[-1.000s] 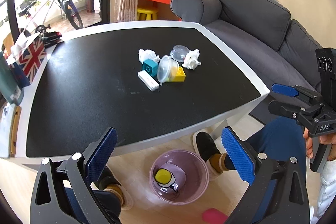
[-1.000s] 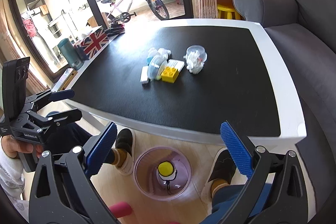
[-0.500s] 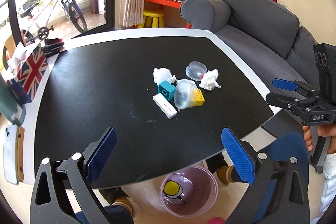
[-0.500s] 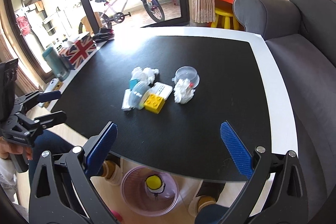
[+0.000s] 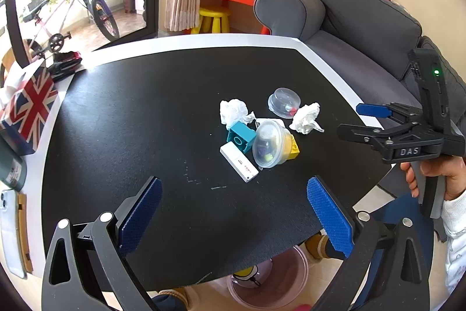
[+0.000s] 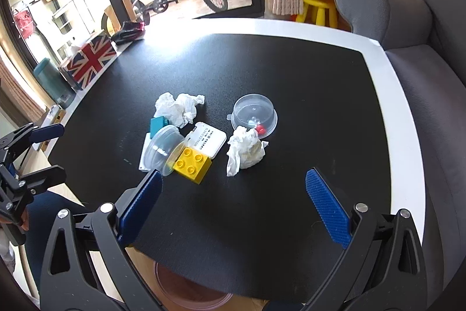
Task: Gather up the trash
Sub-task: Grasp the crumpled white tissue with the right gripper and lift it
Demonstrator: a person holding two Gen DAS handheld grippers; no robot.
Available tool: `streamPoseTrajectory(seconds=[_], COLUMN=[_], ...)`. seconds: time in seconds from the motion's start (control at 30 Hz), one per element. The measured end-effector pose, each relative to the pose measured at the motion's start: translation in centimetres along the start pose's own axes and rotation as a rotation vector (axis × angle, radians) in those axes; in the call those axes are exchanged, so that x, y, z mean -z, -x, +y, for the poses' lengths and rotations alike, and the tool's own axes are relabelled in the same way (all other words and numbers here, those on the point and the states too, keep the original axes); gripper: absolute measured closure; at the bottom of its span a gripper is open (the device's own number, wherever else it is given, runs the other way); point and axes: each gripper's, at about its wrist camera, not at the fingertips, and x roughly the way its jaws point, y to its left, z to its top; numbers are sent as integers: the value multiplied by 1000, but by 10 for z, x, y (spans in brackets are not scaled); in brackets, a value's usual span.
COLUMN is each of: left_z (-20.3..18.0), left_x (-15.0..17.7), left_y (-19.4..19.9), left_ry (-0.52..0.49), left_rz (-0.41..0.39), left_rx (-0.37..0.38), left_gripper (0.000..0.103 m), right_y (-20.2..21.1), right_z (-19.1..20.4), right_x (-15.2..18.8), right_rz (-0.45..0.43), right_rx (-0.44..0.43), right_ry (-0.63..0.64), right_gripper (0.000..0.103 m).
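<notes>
Trash: two crumpled tissues, one [image 6: 244, 150] at 6 o'clock of the clear cup [image 6: 254, 112] and touching it, the other [image 6: 177, 105] at 10 o'clock of the pile, amid a yellow block [image 6: 192, 164], a teal block [image 5: 240, 135], a tipped clear lid [image 6: 163, 147] and a white card [image 6: 208, 142], all mid-bench. Step, as judged: approach before the first pick; right gripper [image 6: 233, 206] and left gripper [image 5: 233, 213] both hover with jaws spread and empty, and the next move calls for lowering onto the nearer tissue without nudging the cup. Room: bare black bench [image 6: 291, 63] all round the pile, its white edge well apart, pink bin [image 5: 268, 286] on the floor under the near edge at 6 o'clock.
</notes>
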Motion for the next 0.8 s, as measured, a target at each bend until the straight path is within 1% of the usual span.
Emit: streamPoseTrajectory(seconds=[0.23, 0.3, 0.37, 0.5, 0.57, 0.6, 0.67, 0.7, 0.73, 0.8], left_z=[1, 2, 2, 0, 0, 0, -1, -2, -3, -5], left_x=[-7, -7, -8, -9, -9, -9, -9, -9, -10, -10], left_y=[-11, -14, -17, -19, -20, -21, -23, -23, -24, -24], left_ry=[-3, -3, -2, -4, -5, -5, -7, -9, -10, -12], left_rz=[16, 18, 22, 28, 30, 31, 34, 35, 36, 37], left_rx=[0, 1, 3, 5, 7, 8, 10, 11, 11, 12], left_gripper=[7, 7, 7, 7, 7, 7, 7, 7, 7, 7], right_y=[-29, -36, -44, -53, -56, -58, -61, -62, -62, -61], right_z=[-8, -11, -12, -12, -12, -13, -12, -12, -12, -12], right_x=[-9, -12, -14, -15, -16, -16, -16, -16, -16, -16], right_rz=[43, 55, 70, 89, 95, 100, 108, 109, 109, 105], right_rx=[-5, -7, -7, -19, -22, -25, -31, -29, -28, -32], right_ry=[3, -1, 1, 15, 18, 19, 22, 24, 24, 22], right_gripper=[6, 8, 22, 34, 48, 52, 68, 72, 81, 85])
